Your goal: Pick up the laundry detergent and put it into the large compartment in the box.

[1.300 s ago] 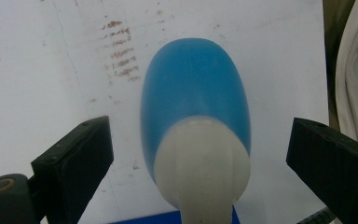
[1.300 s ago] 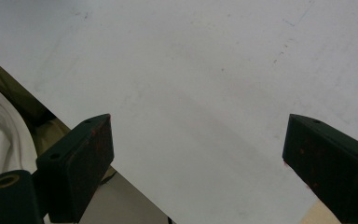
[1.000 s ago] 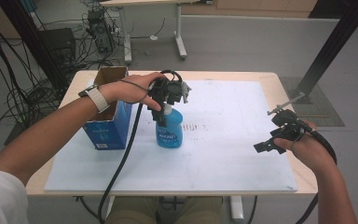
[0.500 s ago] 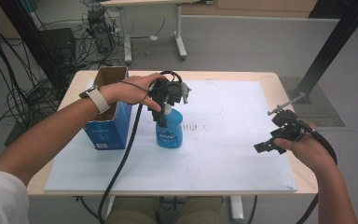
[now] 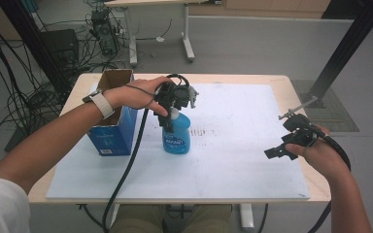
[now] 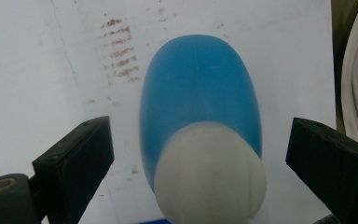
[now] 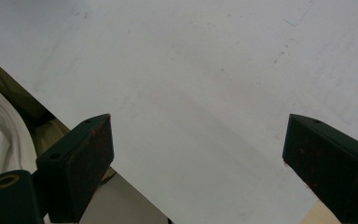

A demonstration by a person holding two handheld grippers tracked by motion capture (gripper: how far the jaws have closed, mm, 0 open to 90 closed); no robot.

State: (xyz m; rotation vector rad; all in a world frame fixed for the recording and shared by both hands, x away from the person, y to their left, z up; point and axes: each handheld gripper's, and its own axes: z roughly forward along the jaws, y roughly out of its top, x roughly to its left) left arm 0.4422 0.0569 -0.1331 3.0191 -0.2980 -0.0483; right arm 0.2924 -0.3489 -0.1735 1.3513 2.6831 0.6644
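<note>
Bottle (image 6: pixel 200 107) directly under left tool (image 6: pixel 196 154), btwn open jaws.

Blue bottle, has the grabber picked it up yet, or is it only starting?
Only starting. Done: the left gripper is lined up right above the blue bottle, its white cap between the open jaws. In hand: nothing is gripped; the bottle stands on the white mat beside the blue box. Left: closing and lifting. The right gripper waits, open.
</note>
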